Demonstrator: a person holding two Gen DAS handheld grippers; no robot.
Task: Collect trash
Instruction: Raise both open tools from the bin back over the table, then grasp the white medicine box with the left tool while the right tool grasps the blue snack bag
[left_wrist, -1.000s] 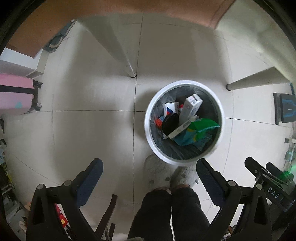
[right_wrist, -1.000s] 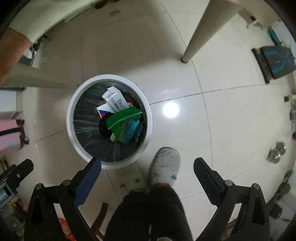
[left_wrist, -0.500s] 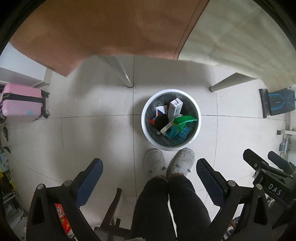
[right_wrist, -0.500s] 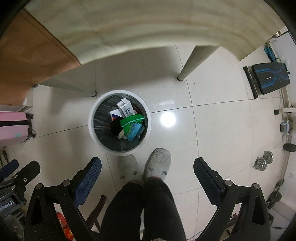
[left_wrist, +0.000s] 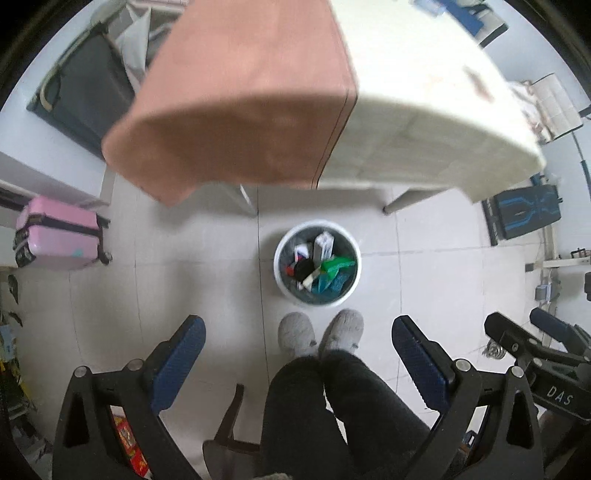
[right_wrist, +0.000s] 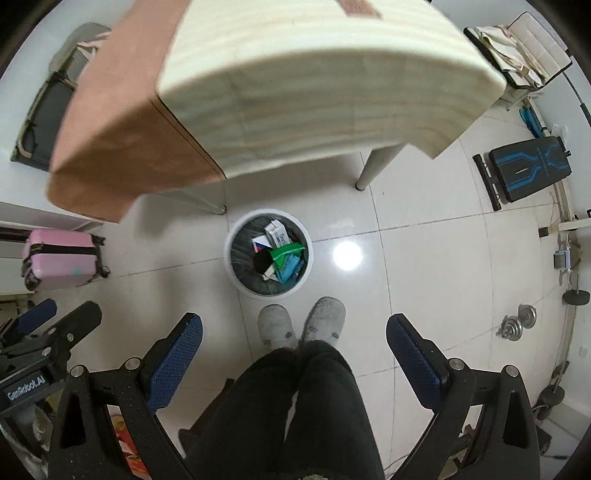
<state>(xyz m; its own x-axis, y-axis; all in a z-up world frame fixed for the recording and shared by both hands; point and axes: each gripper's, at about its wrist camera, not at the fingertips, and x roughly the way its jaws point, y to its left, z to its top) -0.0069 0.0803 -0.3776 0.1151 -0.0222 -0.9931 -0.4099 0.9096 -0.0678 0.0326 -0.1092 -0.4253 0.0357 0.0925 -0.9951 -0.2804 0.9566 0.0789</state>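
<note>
A round white trash bin (left_wrist: 282, 280) stands on the tiled floor below the table edge; it also shows in the right wrist view (right_wrist: 236, 275). It holds a white box (left_wrist: 323, 245), a green wrapper (left_wrist: 338, 266) and a black round lid (left_wrist: 303, 268). My left gripper (left_wrist: 297, 347) is open and empty, high above the floor. My right gripper (right_wrist: 293, 345) is open and empty at about the same height. Both point down at the bin and the person's slippers (left_wrist: 319, 332).
A table with a brown cloth (left_wrist: 243, 96) and cream striped cloth (right_wrist: 317, 74) overhangs the bin. A pink suitcase (left_wrist: 59, 238) stands at left. A black and blue bench (right_wrist: 528, 168) and weights (right_wrist: 517, 323) lie at right. A table leg (right_wrist: 373, 170) stands near the bin.
Both grippers have risen well away from the bin, which now looks much smaller. The tabletop has come into view. Both stay open and empty.
</note>
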